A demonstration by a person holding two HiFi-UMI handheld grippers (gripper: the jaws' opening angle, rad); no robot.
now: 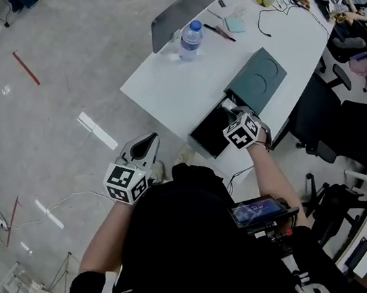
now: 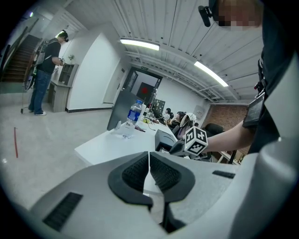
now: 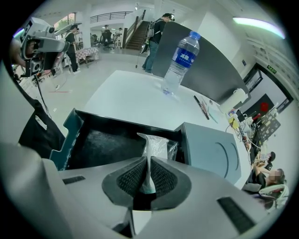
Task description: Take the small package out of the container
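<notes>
A dark green container [image 3: 79,140] lies open on the white table [image 1: 168,90], its black inside showing. Its lid [image 3: 212,149] rests beside it on the right. The small package [image 3: 156,145], a clear crinkled plastic bag, stands up from the container's right end. My right gripper [image 3: 149,163] points steeply down and is shut on the bag, with the pads pressing on the plastic. In the head view my right gripper [image 1: 231,111] sits over the container [image 1: 212,134]. My left gripper [image 1: 147,141] hangs off the table's left side over the floor. In its own view my left gripper [image 2: 149,175] is shut on nothing.
A water bottle [image 1: 189,39] stands at the table's far end, before a grey partition [image 1: 190,5]. Pens, cables and small items [image 1: 233,24] lie beyond the lid. Office chairs [image 1: 316,122] stand to the right. A person [image 2: 46,70] stands far off across the floor.
</notes>
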